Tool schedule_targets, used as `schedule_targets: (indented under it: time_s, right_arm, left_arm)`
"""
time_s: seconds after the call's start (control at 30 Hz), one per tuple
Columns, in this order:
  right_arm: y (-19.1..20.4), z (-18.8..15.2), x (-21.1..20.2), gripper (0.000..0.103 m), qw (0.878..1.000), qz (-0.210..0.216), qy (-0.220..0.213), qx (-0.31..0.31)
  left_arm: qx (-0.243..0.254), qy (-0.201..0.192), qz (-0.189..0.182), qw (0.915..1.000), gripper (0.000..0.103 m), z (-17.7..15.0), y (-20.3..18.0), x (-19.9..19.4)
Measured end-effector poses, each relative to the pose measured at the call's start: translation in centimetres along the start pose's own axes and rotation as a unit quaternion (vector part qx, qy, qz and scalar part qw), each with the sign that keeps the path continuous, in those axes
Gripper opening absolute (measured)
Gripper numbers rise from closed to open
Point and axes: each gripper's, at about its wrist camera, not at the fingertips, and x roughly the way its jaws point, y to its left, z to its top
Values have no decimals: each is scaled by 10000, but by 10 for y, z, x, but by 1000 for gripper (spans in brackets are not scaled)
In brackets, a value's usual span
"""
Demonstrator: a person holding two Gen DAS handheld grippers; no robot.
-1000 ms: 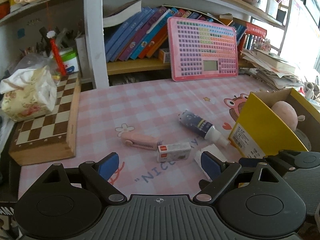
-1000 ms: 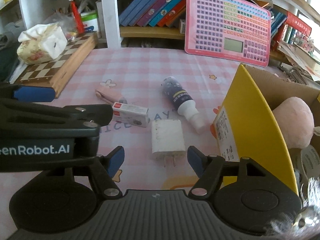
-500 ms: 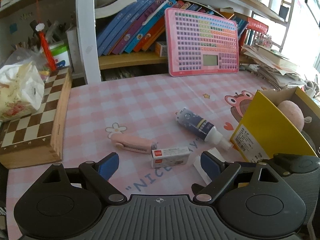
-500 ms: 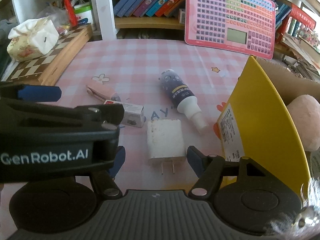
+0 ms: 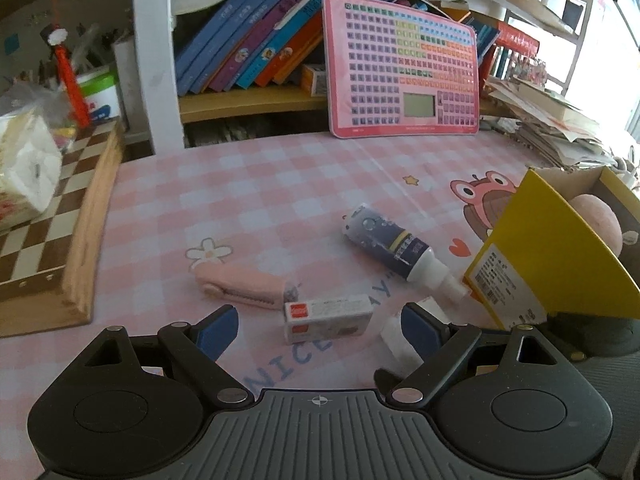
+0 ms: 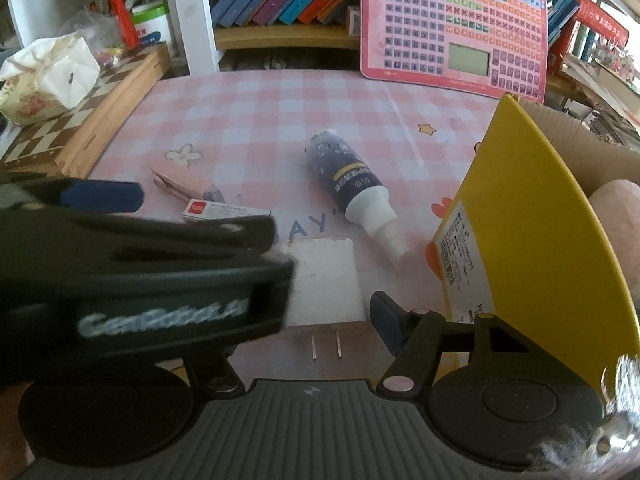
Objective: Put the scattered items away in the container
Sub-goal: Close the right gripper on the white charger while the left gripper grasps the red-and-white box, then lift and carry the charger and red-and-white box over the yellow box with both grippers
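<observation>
Both tongs dropped nearer the surface; right tongs (image 6: 320, 312) closing around white charger (image 6: 324, 280), not yet gripping. Left tongs (image 5: 316, 324) released over small box (image 5: 328, 318). Next: clamp, lift into yellow box (image 6: 532, 216)

The left gripper's black body (image 6: 132, 272) is cutting across the left half of the frame, blurry, covering the right gripper's (image 6: 320, 320) left finger. Only the blue right fingertip (image 6: 386, 316) is showing, just beside the white charger plug (image 6: 328, 280) lying prongs-down at lower centre; the jaws have just been closing with the plug between them, not visibly pinched. Above it a dark spray bottle (image 6: 352, 188) is lying on the pink checked mat (image 6: 260, 120). A small box (image 6: 224, 213) and pink clip (image 6: 180, 182) are peeking out at centre left. The yellow-flapped cardboard box (image 6: 536, 248) is filling the right side.
</observation>
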Motion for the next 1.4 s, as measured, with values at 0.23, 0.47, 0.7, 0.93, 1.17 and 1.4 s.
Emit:
schedule_targets:
  time_s: [0.23, 0.47, 0.7, 0.93, 1.17, 1.4]
  right_arm:
    - [-1, 4, 6, 64, 10000, -7, 33, -84]
    - [-2, 4, 8, 63, 10000, 27, 7, -82]
    - [0, 6, 7, 42, 9997, 222, 43, -122]
    - [-1, 4, -1, 41, 9992, 396, 89, -5]
    - [-3, 0, -21, 41, 9987, 508, -64, 0]
    - [-6, -10, -42, 41, 9965, 817, -122, -116]
  left_arm:
    - [-146, 171, 99, 9997, 74, -2, 3, 19]
    - [-267, 226, 8, 9994, 57, -3, 5, 25]
    - [-370, 81, -31, 9993, 55, -5, 8, 15]
    - [-437, -41, -69, 9990, 55, -6, 12, -8]
    - [-524, -175, -143, 9984, 55, -11, 14, -36]
    - [-536, -271, -196, 9980, 55, -22, 15, -66]
